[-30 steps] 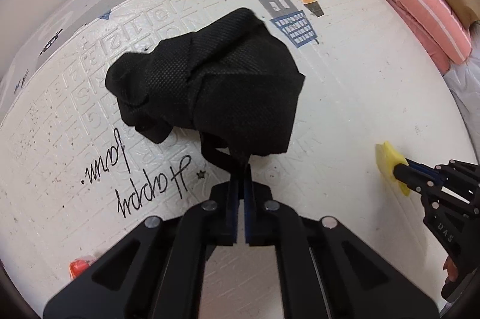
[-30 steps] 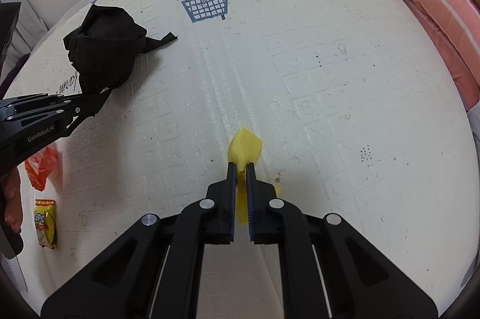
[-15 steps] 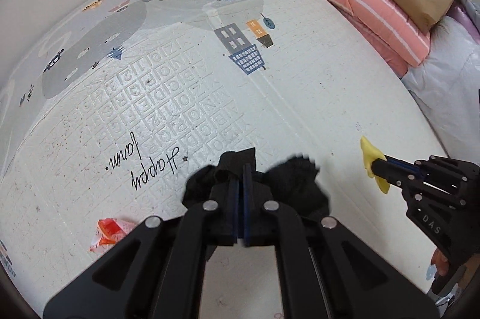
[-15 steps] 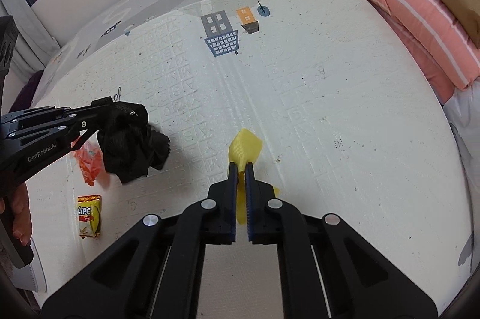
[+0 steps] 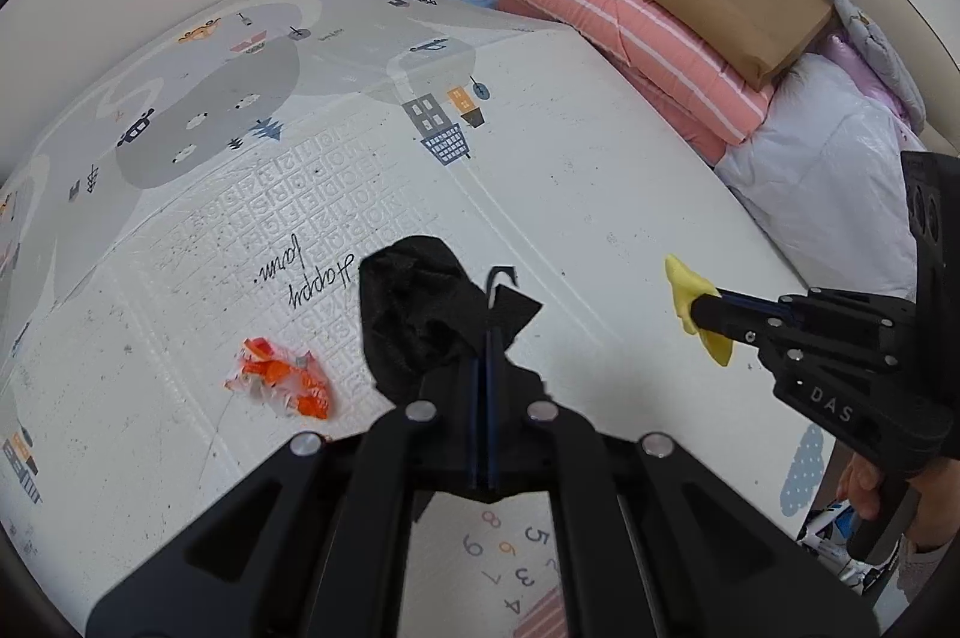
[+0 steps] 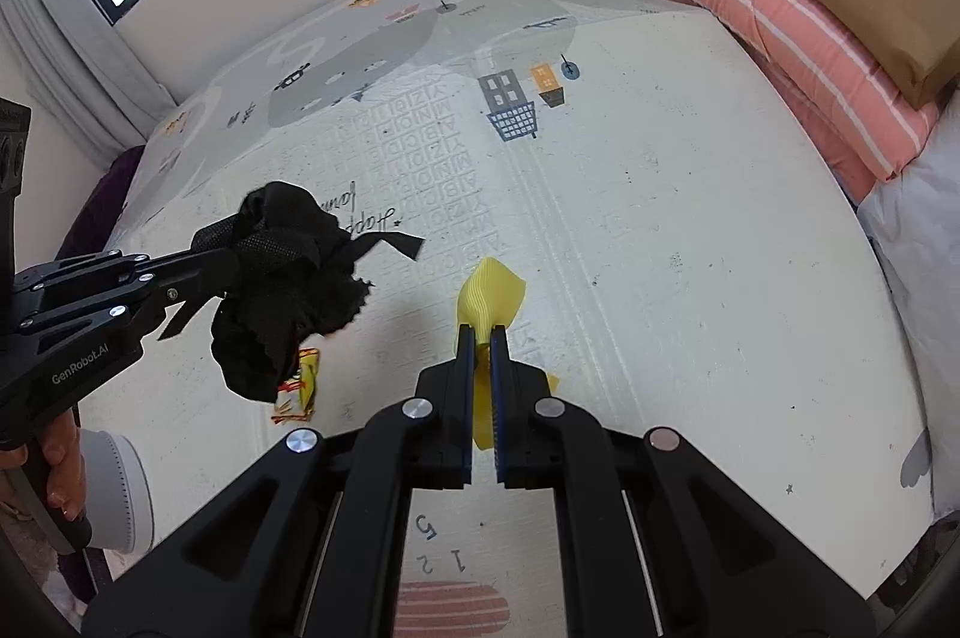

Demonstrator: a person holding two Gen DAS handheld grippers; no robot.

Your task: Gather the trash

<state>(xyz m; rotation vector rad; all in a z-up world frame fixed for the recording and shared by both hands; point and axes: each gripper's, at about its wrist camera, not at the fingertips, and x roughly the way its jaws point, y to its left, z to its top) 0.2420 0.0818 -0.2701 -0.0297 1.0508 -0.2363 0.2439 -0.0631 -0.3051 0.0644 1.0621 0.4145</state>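
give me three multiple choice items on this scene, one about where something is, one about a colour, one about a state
1. Where does the orange wrapper lie?
A. on the play mat, left of the black bag
B. on the striped bedding
C. in the right gripper

2. What colour is the scrap held in the right gripper?
A. green
B. yellow
C. white

3. What state is the left gripper in?
A. wide open over the mat
B. shut on nothing
C. shut on the black bag

Key:
1 A: in the left wrist view it rests on the play mat, left of the black bag.
2 B: the yellow scrap sticks out between the fingers.
3 C: the fingers are pressed together with black fabric pinched between them.
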